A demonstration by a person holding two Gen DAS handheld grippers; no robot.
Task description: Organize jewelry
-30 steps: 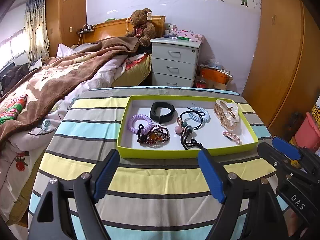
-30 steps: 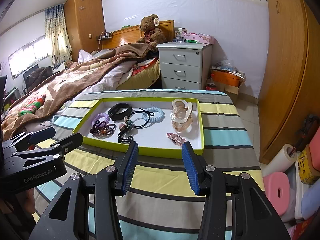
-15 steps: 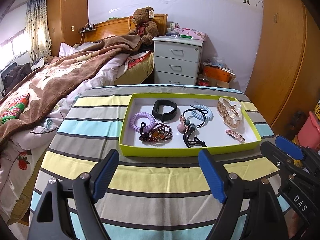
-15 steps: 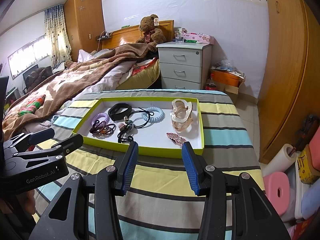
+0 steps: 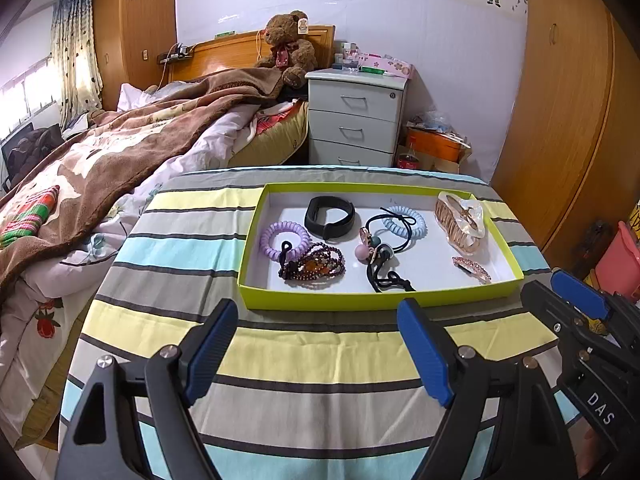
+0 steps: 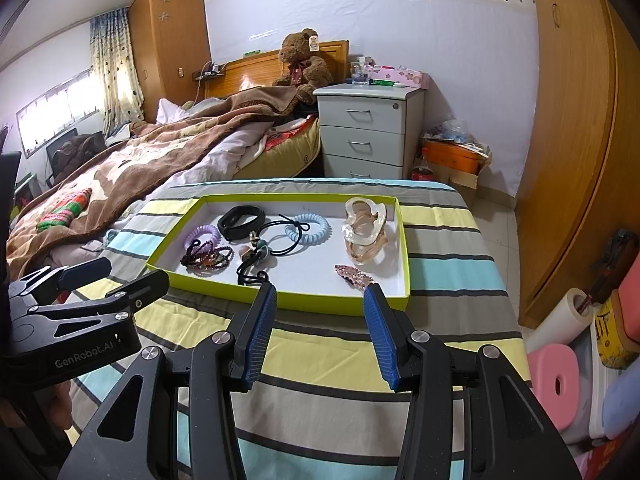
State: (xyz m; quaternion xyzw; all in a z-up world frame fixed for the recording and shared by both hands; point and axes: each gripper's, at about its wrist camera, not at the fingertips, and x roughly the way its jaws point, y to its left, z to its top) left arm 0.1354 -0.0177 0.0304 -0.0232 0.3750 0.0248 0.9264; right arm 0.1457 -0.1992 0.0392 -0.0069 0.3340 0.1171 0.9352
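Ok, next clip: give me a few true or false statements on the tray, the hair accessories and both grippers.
1. The lime-green cardboard tray sits on the striped cloth. True.
2. The lilac spiral hair tie lies outside the tray. False: it lies inside, near the tray's left end.
3. The left gripper is open and holds nothing. True.
4. The right gripper grips the pink glitter hair clip. False: its jaws are open and empty, the clip lies in the tray.
5. The black wristband lies in the tray. True.
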